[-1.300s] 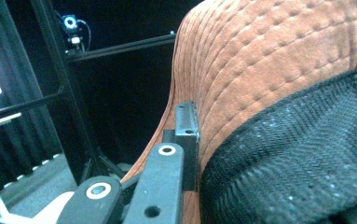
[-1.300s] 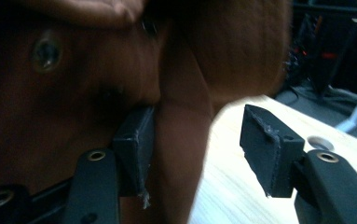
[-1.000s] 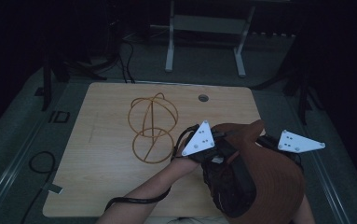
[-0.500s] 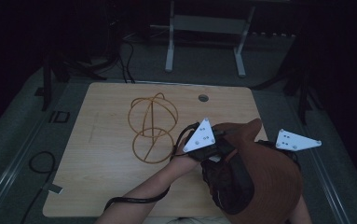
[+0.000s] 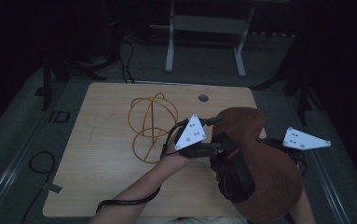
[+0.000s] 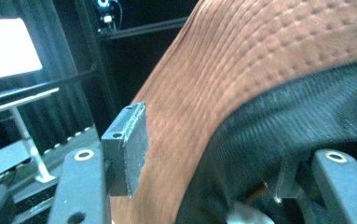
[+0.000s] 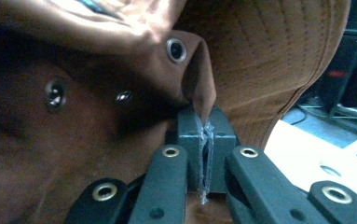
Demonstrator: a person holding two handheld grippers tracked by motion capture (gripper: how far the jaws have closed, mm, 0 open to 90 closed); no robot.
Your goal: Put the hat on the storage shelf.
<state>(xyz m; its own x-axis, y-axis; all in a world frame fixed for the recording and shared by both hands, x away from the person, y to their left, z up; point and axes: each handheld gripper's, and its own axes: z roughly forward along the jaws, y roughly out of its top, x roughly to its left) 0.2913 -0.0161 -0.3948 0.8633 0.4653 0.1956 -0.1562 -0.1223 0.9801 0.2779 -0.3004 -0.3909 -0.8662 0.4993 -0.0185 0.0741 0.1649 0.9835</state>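
The left gripper [image 5: 216,148] has its fingers [image 6: 128,145] parted, having just been opening, with the brim of the brown hat [image 5: 264,172] running between them and the left pad clear of the cloth. To the left on the table [image 5: 101,177] stands a wire frame [image 5: 150,126], near the left hand [image 5: 174,156]. The hat is held up over the table's right part, between the two grippers. The right gripper [image 7: 206,154] has its fingers [image 7: 190,140] pinched tight on a fold of the hat beside an eyelet [image 7: 176,49].
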